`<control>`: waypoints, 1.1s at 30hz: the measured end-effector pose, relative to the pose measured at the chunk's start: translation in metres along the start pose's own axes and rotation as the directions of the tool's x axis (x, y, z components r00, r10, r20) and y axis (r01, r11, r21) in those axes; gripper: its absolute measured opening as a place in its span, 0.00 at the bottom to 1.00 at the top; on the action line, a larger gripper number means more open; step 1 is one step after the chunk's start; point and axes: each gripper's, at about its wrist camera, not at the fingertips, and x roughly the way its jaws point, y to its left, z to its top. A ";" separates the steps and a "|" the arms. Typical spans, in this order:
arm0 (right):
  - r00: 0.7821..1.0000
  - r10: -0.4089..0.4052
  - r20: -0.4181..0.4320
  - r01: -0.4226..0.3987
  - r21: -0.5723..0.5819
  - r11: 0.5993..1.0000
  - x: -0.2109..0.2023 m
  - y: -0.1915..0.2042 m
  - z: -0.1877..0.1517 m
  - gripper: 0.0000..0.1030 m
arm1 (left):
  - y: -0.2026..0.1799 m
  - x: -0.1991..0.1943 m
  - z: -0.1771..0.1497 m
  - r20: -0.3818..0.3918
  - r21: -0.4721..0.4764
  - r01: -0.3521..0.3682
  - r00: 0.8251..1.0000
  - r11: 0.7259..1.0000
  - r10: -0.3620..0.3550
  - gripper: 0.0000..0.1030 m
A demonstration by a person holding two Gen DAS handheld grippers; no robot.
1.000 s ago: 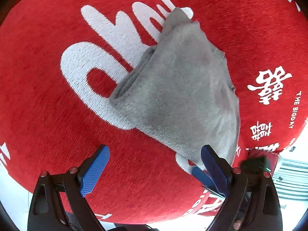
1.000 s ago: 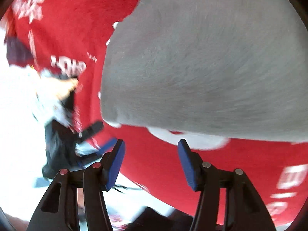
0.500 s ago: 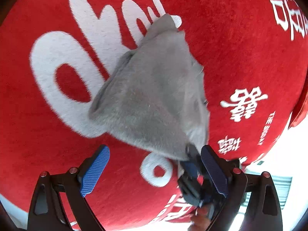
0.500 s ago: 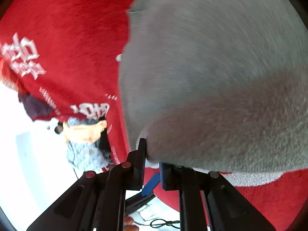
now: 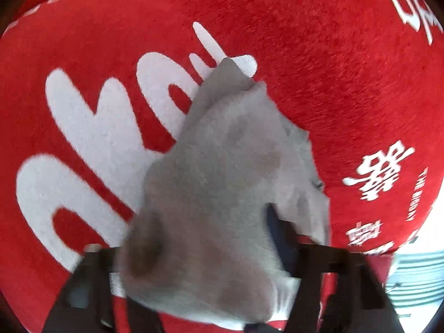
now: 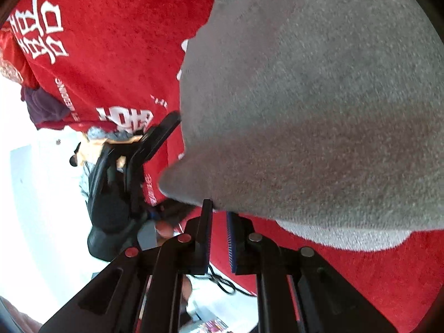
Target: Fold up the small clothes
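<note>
Grey garment (image 5: 222,194) is spread on red cloth (image 5: 319,69), long axis running near to far. Near-right corner is pinched in the clamped right gripper (image 6: 219,222); left gripper (image 5: 208,252) jaws are closing around the near edge.

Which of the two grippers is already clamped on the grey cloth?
The right gripper: it pinches the grey cloth at its near edge. The left gripper is only now closing around the cloth.
</note>
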 end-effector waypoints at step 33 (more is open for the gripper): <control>0.614 -0.763 -0.204 0.435 -0.719 0.542 0.150 0.171 0.158 0.80 | -0.110 -0.014 -0.072 0.328 0.804 -0.400 0.916 0.441 0.233 0.11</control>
